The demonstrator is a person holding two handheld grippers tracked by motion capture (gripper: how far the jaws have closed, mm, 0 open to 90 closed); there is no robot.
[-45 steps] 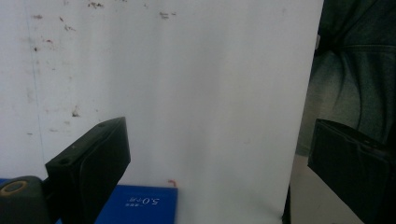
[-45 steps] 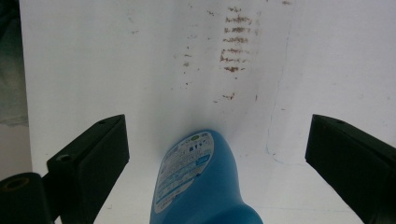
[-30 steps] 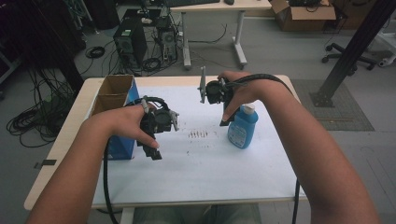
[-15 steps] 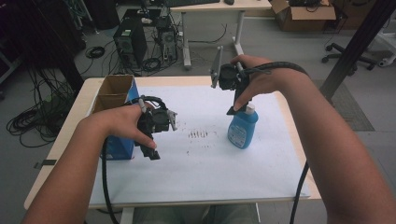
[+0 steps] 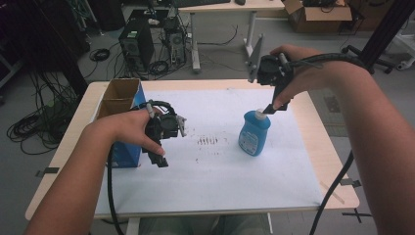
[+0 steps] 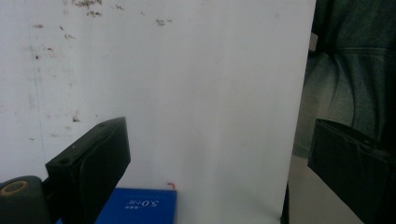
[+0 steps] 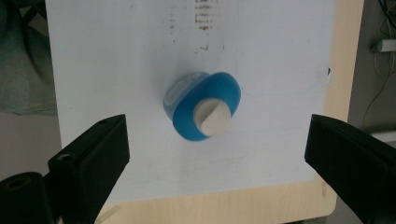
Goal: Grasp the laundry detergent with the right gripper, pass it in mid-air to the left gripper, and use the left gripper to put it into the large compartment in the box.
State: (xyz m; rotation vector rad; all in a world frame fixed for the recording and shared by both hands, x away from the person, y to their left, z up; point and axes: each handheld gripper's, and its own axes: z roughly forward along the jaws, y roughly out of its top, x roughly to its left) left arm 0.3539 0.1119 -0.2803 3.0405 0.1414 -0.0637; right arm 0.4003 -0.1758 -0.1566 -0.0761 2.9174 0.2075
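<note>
The blue bottle stands upright on the white sheet covering the bench, right of centre, its cream cap on. The right hand-held gripper hangs just above the cap with jaws wide apart and nothing between them. The left hand-held gripper, also open and empty, hovers beside the blue box at the sheet's left edge. Neither thing is gripped; I judge any pick-up not yet begun.
</note>
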